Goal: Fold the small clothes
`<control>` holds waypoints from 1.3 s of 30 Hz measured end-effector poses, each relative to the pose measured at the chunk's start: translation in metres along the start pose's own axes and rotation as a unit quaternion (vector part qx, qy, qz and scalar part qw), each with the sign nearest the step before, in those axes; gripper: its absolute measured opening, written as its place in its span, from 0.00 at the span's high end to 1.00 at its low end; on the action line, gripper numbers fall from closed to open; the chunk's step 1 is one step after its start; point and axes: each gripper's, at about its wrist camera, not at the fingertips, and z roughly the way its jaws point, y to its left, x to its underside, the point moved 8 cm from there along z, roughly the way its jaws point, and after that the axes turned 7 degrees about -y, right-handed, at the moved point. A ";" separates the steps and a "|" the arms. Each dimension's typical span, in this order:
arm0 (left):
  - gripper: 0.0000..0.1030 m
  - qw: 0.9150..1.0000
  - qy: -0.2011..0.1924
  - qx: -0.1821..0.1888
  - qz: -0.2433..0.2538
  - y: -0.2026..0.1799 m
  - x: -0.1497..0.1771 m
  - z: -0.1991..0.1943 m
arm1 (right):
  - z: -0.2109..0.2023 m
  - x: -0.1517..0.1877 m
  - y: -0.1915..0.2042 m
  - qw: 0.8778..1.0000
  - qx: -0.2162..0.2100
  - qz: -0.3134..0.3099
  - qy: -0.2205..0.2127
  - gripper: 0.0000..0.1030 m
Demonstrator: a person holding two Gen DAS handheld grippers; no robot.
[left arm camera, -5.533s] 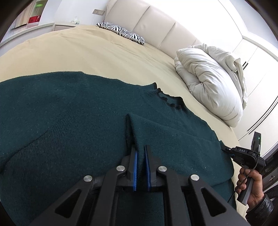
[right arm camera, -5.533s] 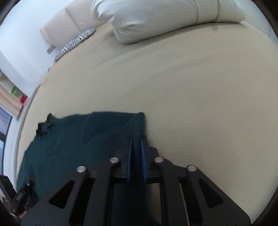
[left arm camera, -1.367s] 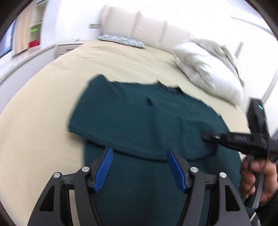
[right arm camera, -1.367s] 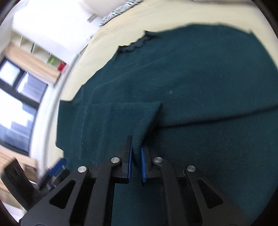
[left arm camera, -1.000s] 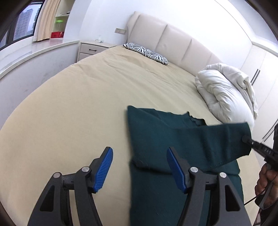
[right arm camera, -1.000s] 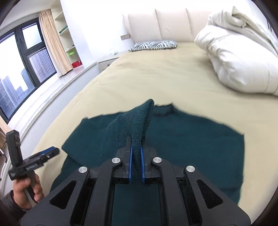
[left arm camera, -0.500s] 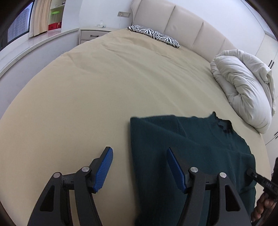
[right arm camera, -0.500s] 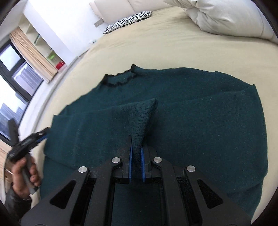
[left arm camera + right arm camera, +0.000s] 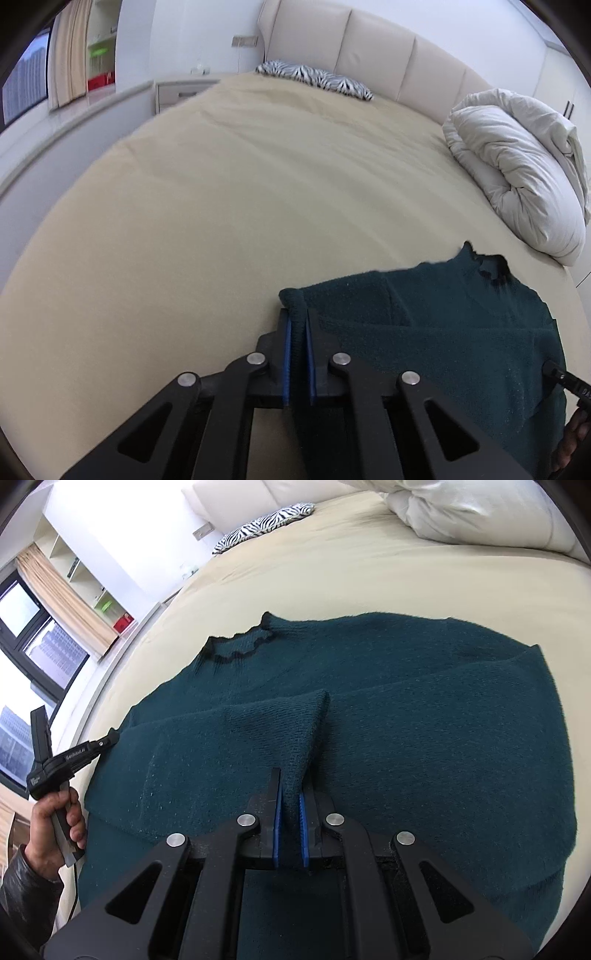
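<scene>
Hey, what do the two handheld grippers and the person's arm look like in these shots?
Both the left gripper and the right gripper are black, with triangular cut-outs, silver round pivot pins and blue ribbed pads. From the side the left one shows white lettering. The hand has a dark glossy sleeve, and a thin cable hangs below.

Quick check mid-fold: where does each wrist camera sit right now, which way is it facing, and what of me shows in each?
Left wrist: on the left gripper, looking down its fingers over the bed toward the headboard; jaws just closed on the sweater edge.
Right wrist: on the right gripper, facing across the sweater toward the window; shut on a sleeve fold; left hand shows.
Shared: sweater, zebra pillow, duvet.
</scene>
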 end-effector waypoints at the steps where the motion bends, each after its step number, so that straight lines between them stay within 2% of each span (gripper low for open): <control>1: 0.93 1.000 -0.010 -0.001 0.005 -0.001 -0.004 -0.004 | -0.005 -0.001 0.002 1.000 -0.002 0.002 -0.007 0.94; 3: 0.93 1.000 -0.003 -0.008 0.017 -0.001 -0.003 0.003 | -0.016 -0.002 0.004 1.000 -0.004 0.003 -0.021 0.94; 5: 0.92 0.999 0.022 -0.016 0.018 0.004 0.008 0.021 | -0.009 0.003 -0.001 1.000 0.008 0.005 -0.009 0.94; 6: 0.92 0.999 0.019 -0.019 0.019 0.004 0.010 0.023 | 0.000 0.007 -0.008 1.000 0.017 0.009 0.005 0.94; 9: 0.90 0.999 0.020 -0.026 0.029 0.002 0.007 0.019 | 0.006 0.008 -0.017 0.999 0.001 0.044 0.007 0.94; 12: 0.88 1.000 0.001 -0.010 0.005 0.008 0.004 -0.004 | 0.003 0.006 -0.009 1.000 0.007 0.018 0.009 0.94; 13: 0.85 1.000 -0.007 -0.011 -0.001 0.010 0.004 -0.013 | 0.004 0.004 -0.008 1.000 0.007 0.012 0.008 0.94; 16: 0.57 1.000 -0.006 -0.002 -0.011 0.011 0.015 -0.035 | -0.001 0.002 -0.003 1.000 0.001 0.008 0.007 0.92; 19: 0.47 1.000 0.015 0.019 -0.006 0.005 0.033 -0.047 | 0.002 0.007 -0.005 1.000 0.002 0.018 0.020 0.89; 20: 0.40 1.000 0.022 0.018 -0.002 0.002 0.038 -0.047 | 0.003 0.009 -0.006 0.999 0.000 0.024 0.023 0.89; 22: 0.38 0.999 0.042 0.004 0.015 0.001 0.052 -0.044 | 0.001 0.010 -0.007 0.999 -0.008 0.039 0.021 0.86; 24: 0.38 0.999 0.045 -0.003 0.027 0.000 0.060 -0.043 | 0.001 0.012 -0.008 0.999 -0.012 0.045 0.023 0.85; 25: 0.42 0.999 0.044 -0.005 0.030 -0.002 0.062 -0.043 | -0.003 0.014 -0.009 0.999 -0.011 0.043 0.022 0.85; 26: 0.59 0.998 0.045 0.001 0.034 -0.004 0.062 -0.042 | -0.003 0.015 -0.009 0.999 -0.011 0.039 0.022 0.85; 28: 0.82 0.998 0.053 0.025 0.038 -0.012 0.065 -0.040 | -0.003 0.016 -0.008 0.999 -0.004 0.026 0.024 0.88; 29: 0.86 0.997 0.051 0.025 0.045 -0.015 0.066 -0.040 | -0.002 0.016 -0.009 0.999 -0.001 0.023 0.024 0.89; 31: 0.89 0.997 0.042 0.028 0.058 -0.018 0.064 -0.042 | -0.002 0.014 -0.011 0.999 0.002 0.031 0.023 0.93; 36: 0.90 0.997 0.037 0.028 0.056 -0.013 0.065 -0.043 | -0.013 0.008 -0.004 0.999 0.007 0.034 0.003 0.94; 39: 0.91 0.998 0.037 0.023 0.052 -0.012 0.069 -0.037 | 0.001 0.015 -0.012 0.999 0.012 0.043 0.021 0.94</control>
